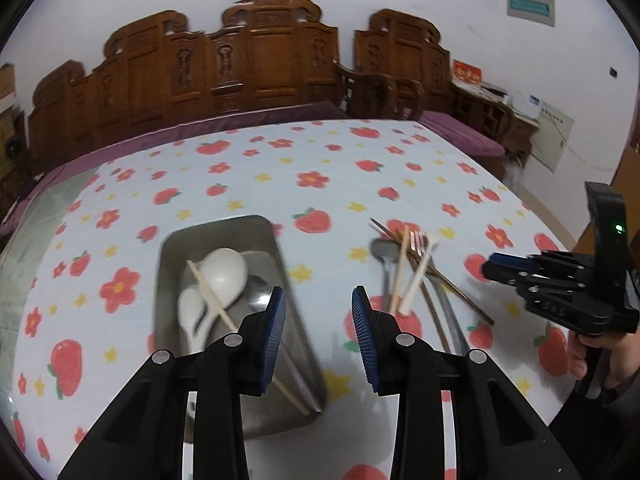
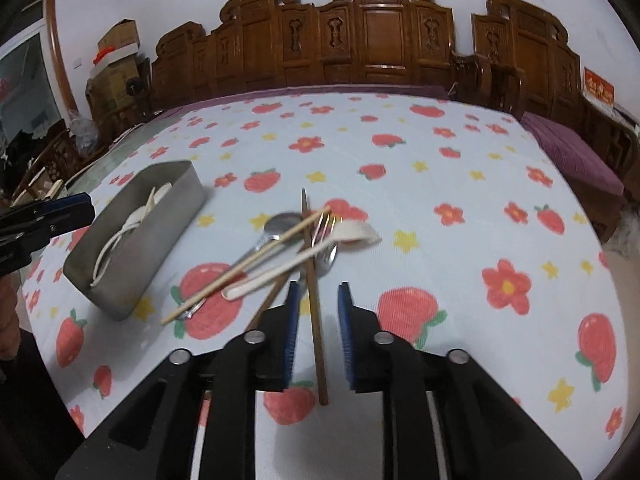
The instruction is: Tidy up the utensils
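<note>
- Plainly, the step in hand looks like picking the next utensil from the loose pile [image 2: 296, 248] and carrying it to the tin [image 2: 132, 240], which sits to the left of the pile on the tablecloth [image 2: 440, 184].
- Best candidate, in my judgement: the brown chopstick [image 2: 316, 312], since it runs out of the pile toward the right gripper [image 2: 318, 336] and lies straight between its jaws.
- To do it well, close on the near free length, clear of the fork [image 2: 326, 226] and white spoon [image 2: 304, 254] that cross it farther up, and lift gently so the pale chopstick [image 2: 248, 264] and metal spoon [image 2: 280, 224] are not dragged along.
- Right jaws: part open, pads on either side of the brown chopstick but not pressing it (it lies on the cloth); nothing is held.
- Left gripper [image 1: 319, 336]: jaws part open and empty, hovering between tin and pile.
- Already in the tin: white spoons [image 1: 216, 280] and a chopstick [image 1: 212, 300].
</note>
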`<state>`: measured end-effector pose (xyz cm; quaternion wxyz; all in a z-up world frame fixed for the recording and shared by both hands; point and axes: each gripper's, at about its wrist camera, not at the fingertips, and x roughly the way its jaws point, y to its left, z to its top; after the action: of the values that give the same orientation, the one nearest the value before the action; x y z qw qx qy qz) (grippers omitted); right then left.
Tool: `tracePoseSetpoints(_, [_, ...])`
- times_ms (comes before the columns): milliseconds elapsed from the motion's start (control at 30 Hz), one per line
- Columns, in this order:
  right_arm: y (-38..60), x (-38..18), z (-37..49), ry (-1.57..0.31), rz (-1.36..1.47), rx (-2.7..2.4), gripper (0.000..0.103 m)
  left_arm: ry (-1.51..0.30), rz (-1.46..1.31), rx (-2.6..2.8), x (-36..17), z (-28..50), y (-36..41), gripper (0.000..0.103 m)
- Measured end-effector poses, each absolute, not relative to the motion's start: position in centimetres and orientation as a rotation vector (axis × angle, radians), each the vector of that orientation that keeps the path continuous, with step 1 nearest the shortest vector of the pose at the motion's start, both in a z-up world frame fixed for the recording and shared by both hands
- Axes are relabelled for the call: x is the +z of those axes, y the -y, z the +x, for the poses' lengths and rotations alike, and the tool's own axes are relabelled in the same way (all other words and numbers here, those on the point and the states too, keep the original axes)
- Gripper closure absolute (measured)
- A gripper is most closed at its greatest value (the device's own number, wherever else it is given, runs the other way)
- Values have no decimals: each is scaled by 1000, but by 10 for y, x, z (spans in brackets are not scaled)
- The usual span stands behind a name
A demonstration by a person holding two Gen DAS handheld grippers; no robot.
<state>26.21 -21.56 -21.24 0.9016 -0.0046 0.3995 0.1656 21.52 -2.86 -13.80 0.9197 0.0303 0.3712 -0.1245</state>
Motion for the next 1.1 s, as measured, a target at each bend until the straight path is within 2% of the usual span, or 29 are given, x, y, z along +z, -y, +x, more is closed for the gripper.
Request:
tracePoseSetpoints(600, [193, -252, 272, -898, -180, 354, 78, -824, 137, -306, -172, 201, 80, 71])
tracePoseSetpoints(633, [193, -252, 273, -900, -174, 352, 79, -825, 140, -308, -173, 201, 81, 71])
tracePoseSetpoints(767, [195, -252, 272, -903, -179, 340, 95, -837, 151, -308, -179, 203, 84, 71])
tracePoseSetpoints(1000, [206, -251, 269, -911, -149, 355, 95, -843, 182, -340, -182, 215, 93, 70])
tracePoseSetpoints(1100, [209, -251, 270, -912, -130, 361, 95, -840, 231, -349, -184, 222, 102, 64])
